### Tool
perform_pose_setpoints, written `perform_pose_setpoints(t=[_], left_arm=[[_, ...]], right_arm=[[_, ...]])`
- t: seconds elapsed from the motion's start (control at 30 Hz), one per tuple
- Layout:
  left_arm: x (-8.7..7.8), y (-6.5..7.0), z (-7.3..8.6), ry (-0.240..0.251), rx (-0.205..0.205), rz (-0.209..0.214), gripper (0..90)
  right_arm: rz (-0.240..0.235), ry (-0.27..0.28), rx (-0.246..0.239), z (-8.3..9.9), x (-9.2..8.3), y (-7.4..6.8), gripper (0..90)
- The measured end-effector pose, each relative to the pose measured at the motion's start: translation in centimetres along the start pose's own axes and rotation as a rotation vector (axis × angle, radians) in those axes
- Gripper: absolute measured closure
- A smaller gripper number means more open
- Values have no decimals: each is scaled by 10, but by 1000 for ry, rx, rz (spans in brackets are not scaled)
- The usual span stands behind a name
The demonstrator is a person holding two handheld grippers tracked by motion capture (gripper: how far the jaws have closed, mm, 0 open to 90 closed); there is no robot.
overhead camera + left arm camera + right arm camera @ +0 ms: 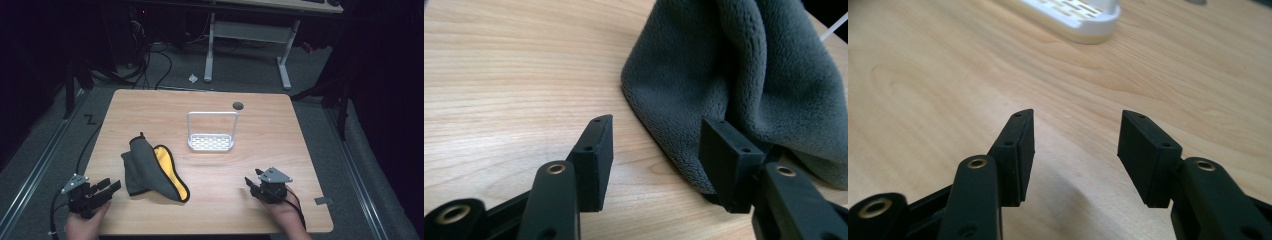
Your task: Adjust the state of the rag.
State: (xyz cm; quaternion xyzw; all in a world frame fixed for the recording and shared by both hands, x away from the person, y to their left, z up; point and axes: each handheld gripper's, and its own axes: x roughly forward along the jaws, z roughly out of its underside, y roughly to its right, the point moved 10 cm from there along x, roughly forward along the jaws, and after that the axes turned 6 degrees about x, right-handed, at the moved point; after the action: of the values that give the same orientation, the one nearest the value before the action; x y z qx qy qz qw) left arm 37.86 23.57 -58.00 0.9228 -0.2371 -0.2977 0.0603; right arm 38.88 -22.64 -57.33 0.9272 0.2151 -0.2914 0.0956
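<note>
Basically fleecy grey cloth point(145, 170), yellow lining, crumpled on wood-grain table point(260, 150); L gripper point(111, 188) & R gripper point(253, 184) jaws apart, prob. untouched

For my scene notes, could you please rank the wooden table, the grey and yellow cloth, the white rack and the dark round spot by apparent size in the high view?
1. Wooden table, by far the largest.
2. Grey and yellow cloth.
3. White rack, somewhat smaller than the cloth, though it sits farther from the camera.
4. Dark round spot, the smallest.

Grey cloth point(145, 167), yellow lining, crumpled, table's left
</note>
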Motion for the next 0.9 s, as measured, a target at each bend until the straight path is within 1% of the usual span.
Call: perform_pose_setpoints(t=[0.03,0.1,0.23,0.33,0.43,0.53,0.63,0.7,0.77,0.83,0.87,0.9], left_arm=[[0,0,1,-4,9,-3,475],[0,1,1,-5,15,1,464],[0,0,-2,12,23,2,456],[-1,2,-2,18,30,12,448],[-5,5,-3,20,58,15,437],[-9,9,-6,34,77,24,424],[-11,13,-11,53,89,32,423],[-12,17,-14,64,95,33,432],[-12,23,-18,72,107,39,450],[-13,31,-24,86,138,42,471],[-14,37,-27,95,144,58,497],[-15,44,-32,105,133,89,534]], right_arm=[[0,6,4,-1,1,1,479],[-2,10,-3,-1,2,0,478],[1,-1,-9,3,3,0,491],[5,-2,12,1,4,2,498],[9,0,34,0,7,4,512],[12,-3,44,-1,10,4,528],[10,-6,42,-1,12,4,529],[8,-8,40,0,12,3,525],[12,-9,26,0,11,2,510],[15,-8,8,0,11,1,502],[14,-8,8,0,11,0,499],[13,-7,5,-1,11,0,498]])
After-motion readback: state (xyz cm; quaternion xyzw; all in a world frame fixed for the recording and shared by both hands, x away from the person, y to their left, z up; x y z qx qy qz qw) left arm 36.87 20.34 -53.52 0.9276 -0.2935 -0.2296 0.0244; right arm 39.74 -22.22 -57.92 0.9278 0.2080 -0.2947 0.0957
